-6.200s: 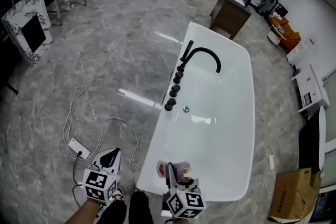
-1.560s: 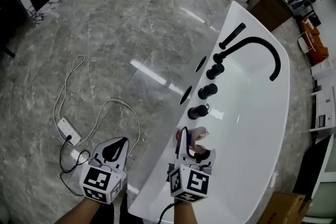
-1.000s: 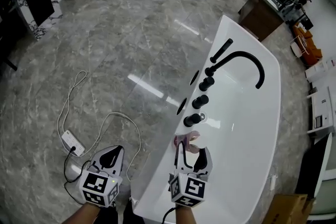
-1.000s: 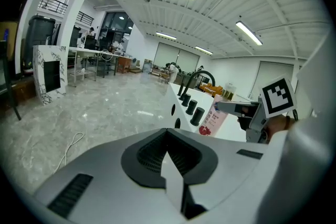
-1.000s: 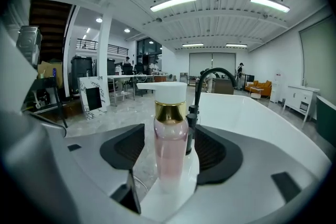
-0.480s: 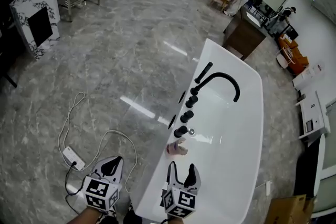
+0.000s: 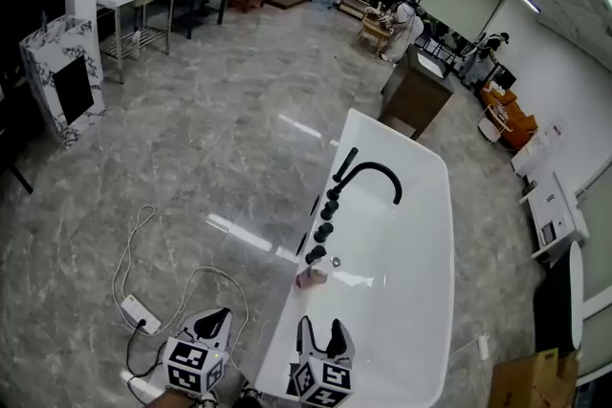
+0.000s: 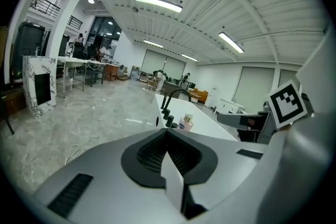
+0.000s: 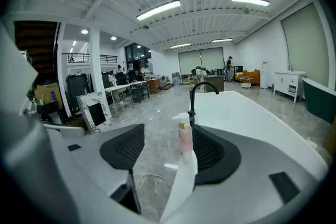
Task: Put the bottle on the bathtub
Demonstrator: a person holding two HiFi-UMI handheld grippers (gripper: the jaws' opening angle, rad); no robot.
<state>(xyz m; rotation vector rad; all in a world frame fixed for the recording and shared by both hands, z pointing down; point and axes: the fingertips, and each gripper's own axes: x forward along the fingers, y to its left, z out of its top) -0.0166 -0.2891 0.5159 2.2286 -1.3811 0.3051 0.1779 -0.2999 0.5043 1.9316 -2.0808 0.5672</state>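
A pink pump bottle (image 7: 311, 277) stands upright on the near left rim of the white bathtub (image 7: 421, 169), just short of the row of black knobs (image 7: 323, 220). My right gripper (image 7: 320, 333) is open and empty, pulled back from the bottle over the tub's near end. In the right gripper view the bottle (image 9: 185, 139) stands ahead between the spread jaws of that gripper (image 9: 167, 136), apart from both. My left gripper (image 7: 212, 320) is shut, low over the floor left of the tub. From the left gripper (image 8: 168, 134) the bottle (image 8: 186, 122) shows far off.
A black arched faucet (image 7: 369, 177) rises over the tub's far rim. A white power strip (image 7: 135, 312) with its cable lies on the grey marble floor at left. A wooden cabinet (image 7: 416, 91) stands beyond the tub, a cardboard box (image 7: 521, 384) at lower right.
My right gripper, shut on the bottle earlier, has opened, left it standing on the rim and drawn back. The head view has risen and widened. The left gripper stays shut.
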